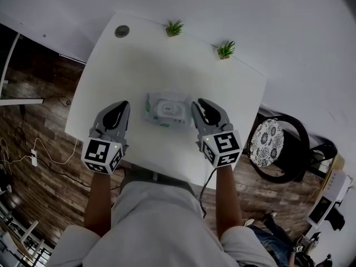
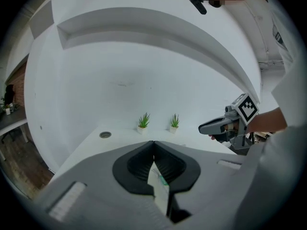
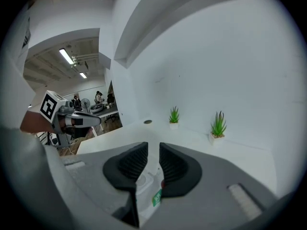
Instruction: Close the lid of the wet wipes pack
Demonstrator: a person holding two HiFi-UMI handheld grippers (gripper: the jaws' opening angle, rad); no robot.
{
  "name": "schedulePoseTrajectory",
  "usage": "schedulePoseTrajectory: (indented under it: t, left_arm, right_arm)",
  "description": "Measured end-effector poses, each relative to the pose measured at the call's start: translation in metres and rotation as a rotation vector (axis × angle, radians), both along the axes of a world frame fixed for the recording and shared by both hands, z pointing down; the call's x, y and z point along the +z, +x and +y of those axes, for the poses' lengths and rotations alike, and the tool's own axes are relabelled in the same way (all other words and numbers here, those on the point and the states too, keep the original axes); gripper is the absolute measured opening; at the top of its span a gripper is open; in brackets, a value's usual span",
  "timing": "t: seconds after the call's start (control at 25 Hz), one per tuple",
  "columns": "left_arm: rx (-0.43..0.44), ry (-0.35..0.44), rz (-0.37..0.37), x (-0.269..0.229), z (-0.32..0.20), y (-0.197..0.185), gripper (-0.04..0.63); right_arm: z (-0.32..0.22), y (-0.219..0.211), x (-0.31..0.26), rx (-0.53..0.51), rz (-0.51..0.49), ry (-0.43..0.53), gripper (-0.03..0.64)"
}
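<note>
The wet wipes pack (image 1: 167,110) lies flat in the middle of the white table (image 1: 111,77), and its white oval lid looks down flat on top. My left gripper (image 1: 123,105) rests just left of the pack with its jaws shut and tips touching, holding nothing. My right gripper (image 1: 199,103) sits close against the pack's right end, its jaws a narrow gap apart and empty. In the left gripper view a strip of the pack (image 2: 160,183) shows below the closed tips (image 2: 153,143). In the right gripper view the pack (image 3: 146,186) shows below the slightly parted jaws (image 3: 153,146).
Two small potted plants (image 1: 174,28) (image 1: 225,50) and a round grey disc (image 1: 122,31) stand along the table's far edge by the white wall. A dark chair with a patterned cushion (image 1: 267,141) stands to the table's right. The floor to the left is wooden.
</note>
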State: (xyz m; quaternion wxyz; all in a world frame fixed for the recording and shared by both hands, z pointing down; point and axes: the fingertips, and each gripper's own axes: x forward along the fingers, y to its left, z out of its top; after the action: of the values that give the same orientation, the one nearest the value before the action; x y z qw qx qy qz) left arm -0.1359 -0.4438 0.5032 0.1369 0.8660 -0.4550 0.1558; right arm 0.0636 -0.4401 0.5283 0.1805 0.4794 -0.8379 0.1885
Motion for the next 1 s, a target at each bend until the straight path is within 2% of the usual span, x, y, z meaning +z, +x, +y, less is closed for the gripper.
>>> schedulePoseTrajectory:
  t: [0.32, 0.68, 1.0]
  left_arm:
    - [0.017, -0.069, -0.003, 0.035, -0.009, 0.000, 0.006]
    - [0.038, -0.083, -0.005, 0.041, -0.018, 0.008, 0.006]
    - [0.044, -0.091, -0.003, 0.044, -0.020, 0.010, 0.006]
  right_arm:
    - [-0.021, -0.018, 0.034, -0.068, -0.010, -0.068, 0.080]
    - [-0.038, -0.038, 0.051, -0.228, 0.051, -0.125, 0.080]
    - [-0.043, -0.048, 0.065, -0.311, 0.069, -0.187, 0.080]
